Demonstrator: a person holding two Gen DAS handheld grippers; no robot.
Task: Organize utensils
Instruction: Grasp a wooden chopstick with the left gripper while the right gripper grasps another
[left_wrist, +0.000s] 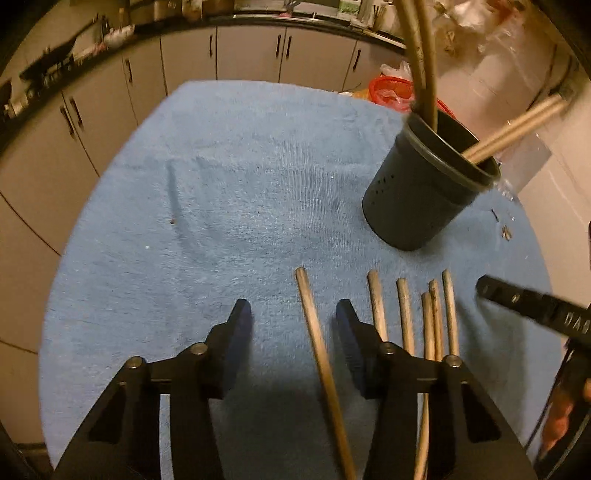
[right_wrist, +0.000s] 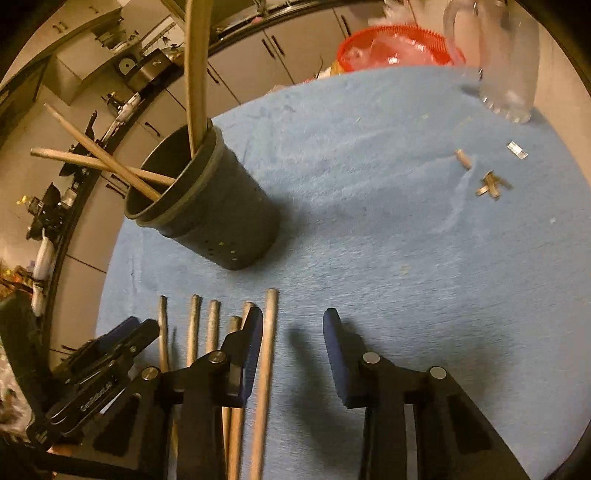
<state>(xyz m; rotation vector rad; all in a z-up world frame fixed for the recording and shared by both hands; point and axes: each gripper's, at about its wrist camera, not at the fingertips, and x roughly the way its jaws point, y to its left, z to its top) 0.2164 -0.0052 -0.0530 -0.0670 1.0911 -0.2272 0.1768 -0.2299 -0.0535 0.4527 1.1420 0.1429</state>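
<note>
**Chopsticks lined up, holder waiting**

Since the loose chopsticks lie side by side on the blue towel covering the bench, long axes running away toward the dark holder, either hand could go. The left gripper straddles the leftmost chopstick, fingers apart, not touching. The right gripper, also apart, brackets the rightmost chopstick.

Wooden chopsticks beside dark holder
</note>
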